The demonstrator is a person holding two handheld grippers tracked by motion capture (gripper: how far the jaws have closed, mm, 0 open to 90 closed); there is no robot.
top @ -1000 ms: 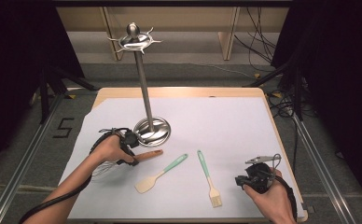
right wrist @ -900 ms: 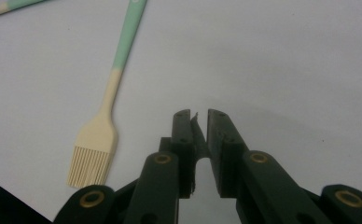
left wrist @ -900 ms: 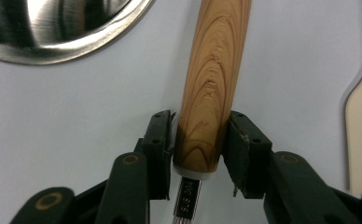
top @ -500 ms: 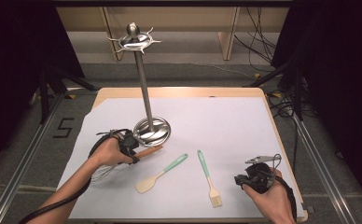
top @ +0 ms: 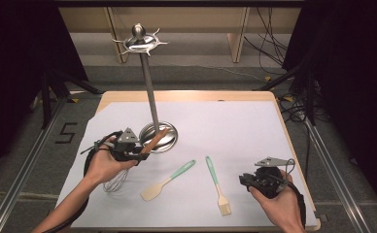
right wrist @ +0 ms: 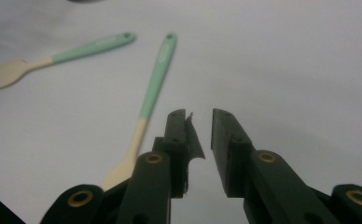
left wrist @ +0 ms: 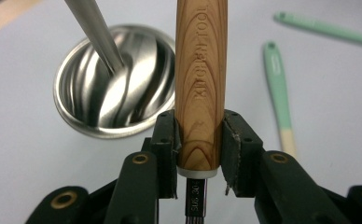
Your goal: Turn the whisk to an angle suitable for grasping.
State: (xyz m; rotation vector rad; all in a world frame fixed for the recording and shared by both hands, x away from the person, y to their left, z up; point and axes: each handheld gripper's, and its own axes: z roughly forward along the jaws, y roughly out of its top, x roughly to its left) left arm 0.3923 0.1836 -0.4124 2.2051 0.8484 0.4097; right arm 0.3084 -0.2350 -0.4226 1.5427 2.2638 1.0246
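A whisk with a wooden handle (left wrist: 200, 84) is clamped between the jaws of my left gripper (left wrist: 200, 140), which have just been closing on it. In the high view the left gripper (top: 135, 153) holds the handle (top: 153, 140) slanted over the round base (top: 169, 141) of a metal hook stand (top: 140, 41), and the whisk wires (top: 116, 182) hang below the hand. My right gripper (top: 247, 180) rests at the front right. Its jaws (right wrist: 200, 116) have just been opening, with nothing between them.
A mint-handled spatula (top: 169, 179) and a mint-handled brush (top: 215, 182) lie on the white sheet between the two hands. The stand's pole (left wrist: 95, 32) rises just left of the whisk handle. A wooden table edge (top: 186, 94) borders the sheet at the back.
The left hand rose and swung the whisk handle from lying toward the right to slanting up over the stand's base. The right hand stayed put.
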